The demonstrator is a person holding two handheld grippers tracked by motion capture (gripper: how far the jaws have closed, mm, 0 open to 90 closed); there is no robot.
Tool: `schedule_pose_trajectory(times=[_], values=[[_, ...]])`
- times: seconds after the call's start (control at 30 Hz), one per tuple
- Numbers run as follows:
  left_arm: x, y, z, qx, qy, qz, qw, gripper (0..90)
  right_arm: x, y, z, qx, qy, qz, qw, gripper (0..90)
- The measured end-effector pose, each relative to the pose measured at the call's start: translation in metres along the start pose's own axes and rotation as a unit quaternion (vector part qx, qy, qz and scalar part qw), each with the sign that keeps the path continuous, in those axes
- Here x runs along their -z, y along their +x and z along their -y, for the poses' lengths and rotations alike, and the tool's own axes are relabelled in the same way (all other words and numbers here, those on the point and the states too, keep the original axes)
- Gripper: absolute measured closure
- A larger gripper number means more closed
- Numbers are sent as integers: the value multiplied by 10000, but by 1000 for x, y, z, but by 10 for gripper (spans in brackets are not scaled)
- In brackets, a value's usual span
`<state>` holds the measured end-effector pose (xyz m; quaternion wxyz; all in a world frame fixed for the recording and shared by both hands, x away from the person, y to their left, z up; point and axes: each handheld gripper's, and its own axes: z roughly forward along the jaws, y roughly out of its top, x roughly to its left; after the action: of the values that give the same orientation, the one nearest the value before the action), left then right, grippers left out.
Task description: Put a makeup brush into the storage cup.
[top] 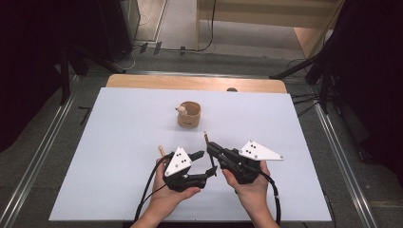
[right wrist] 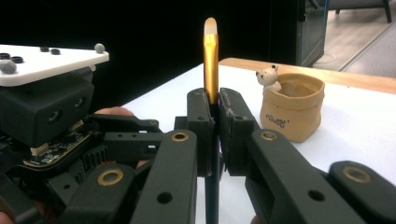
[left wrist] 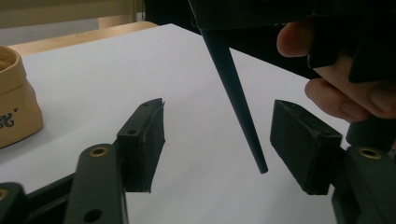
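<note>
Both grippers sit close together near your edge of the table. Your right gripper (right wrist: 214, 135) is pinching a paintbrush (right wrist: 210, 60) — its jaws press on the gold ferrule, the pale bristle tip stands up above them, and the dark handle runs down below. In the left gripper view that tapered handle (left wrist: 236, 93) slants down between the jaws of your left gripper (left wrist: 219, 140), its blunt end hanging free above the white table (left wrist: 187, 70). Those jaws stand partly spread, neither pad touching the handle; the left pad (left wrist: 142, 140) is farther from it than the right one.

From the high view, your left gripper (top: 209, 164) lies in your upturned left hand (top: 168, 197) and points across toward your right hand (top: 252, 190), with your right gripper (top: 207, 142) angled away from you.

Farther out, well apart from both grippers, a tan sack-shaped ceramic pot (top: 189, 114) stands upright on the table, with a small bear figure (right wrist: 268, 76) perched at its rim.
</note>
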<state>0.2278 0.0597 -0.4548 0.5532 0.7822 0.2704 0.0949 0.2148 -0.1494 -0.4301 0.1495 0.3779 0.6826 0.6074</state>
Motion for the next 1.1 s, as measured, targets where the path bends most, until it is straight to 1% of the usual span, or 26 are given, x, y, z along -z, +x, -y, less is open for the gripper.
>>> schedule_pose_trajectory(times=[0.07,0.13,0.17,0.27,0.3,0.33,0.43,0.47,0.73,0.77,0.9,0.97,1.03,1.1], values=[[0,1,0,64,9,-26,10000,446,-1,4,1,41,-50,-13,10000,852],[0,2,0,124,0,1,9999,479,-2,6,1,56,-69,-19,10000,852],[1,3,-1,135,6,17,9999,479,-2,6,1,56,-69,-19,10000,852],[1,4,-1,187,-6,98,9998,549,-2,9,1,78,-126,-12,9999,852],[2,5,-1,236,0,141,9996,561,-2,10,1,60,-123,-22,9999,852],[2,5,-1,236,0,141,9996,574,-2,10,1,60,-123,-22,9999,852],[2,6,-2,378,-29,179,9991,598,-3,11,2,64,-146,-19,9999,852],[3,6,-2,395,-27,168,9991,604,-3,12,2,82,-157,-7,9998,852],[4,7,-3,447,-99,227,9987,655,-4,13,3,92,-166,6,9998,852],[5,7,-4,462,-126,230,9986,674,-4,13,4,92,-153,-2,9998,852],[6,7,-5,466,-182,224,9985,694,-5,14,5,101,-138,-16,9999,852],[7,6,-6,470,-182,219,9985,721,-5,15,5,97,-135,-5,9999,852],[7,6,-6,468,-185,247,9984,729,-6,15,5,96,-136,-7,9999,852],[7,6,-6,455,-168,264,9985,776,-6,15,5,86,-128,-4,9999,852]])
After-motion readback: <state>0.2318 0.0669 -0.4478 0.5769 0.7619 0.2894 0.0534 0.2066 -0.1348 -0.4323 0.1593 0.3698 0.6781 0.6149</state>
